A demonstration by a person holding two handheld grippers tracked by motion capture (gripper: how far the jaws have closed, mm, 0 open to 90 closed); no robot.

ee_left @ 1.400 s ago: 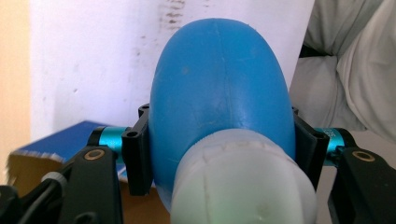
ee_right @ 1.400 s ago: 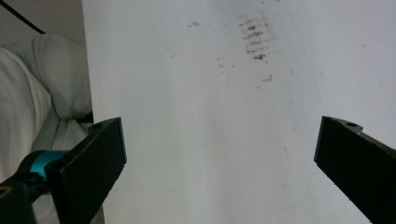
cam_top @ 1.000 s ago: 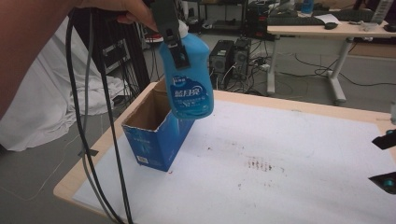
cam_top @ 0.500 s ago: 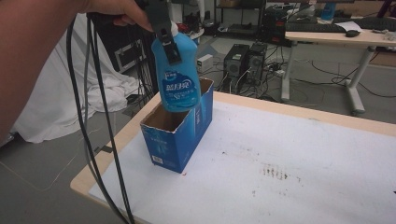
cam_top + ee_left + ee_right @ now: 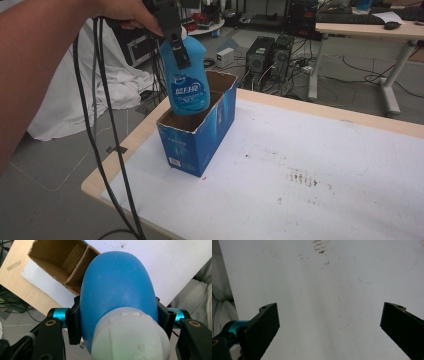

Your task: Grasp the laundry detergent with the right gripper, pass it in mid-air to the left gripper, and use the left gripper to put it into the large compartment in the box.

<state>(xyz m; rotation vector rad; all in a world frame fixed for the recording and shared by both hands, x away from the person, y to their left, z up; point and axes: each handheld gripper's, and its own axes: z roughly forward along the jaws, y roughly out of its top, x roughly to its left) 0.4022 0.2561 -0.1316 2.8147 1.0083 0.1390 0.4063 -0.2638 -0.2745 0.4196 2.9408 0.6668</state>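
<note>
The blue bottle (image 5: 185, 80) sits in the upper left of the high view, clamped near its neck by the left hand-held gripper (image 5: 175, 42), its base already dipping into the near compartment of the open blue carton (image 5: 200, 137) on the table (image 5: 320, 170). The lift and carry look done; lowering it fully and letting go remain. The right hand-held gripper (image 5: 329, 322) hangs over bare table, jaws spread wide, holding nothing.

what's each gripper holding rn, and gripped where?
Left gripper clamps the blue bottle at its shoulder, just below the white cap. Right gripper is open, holding nothing.
</note>
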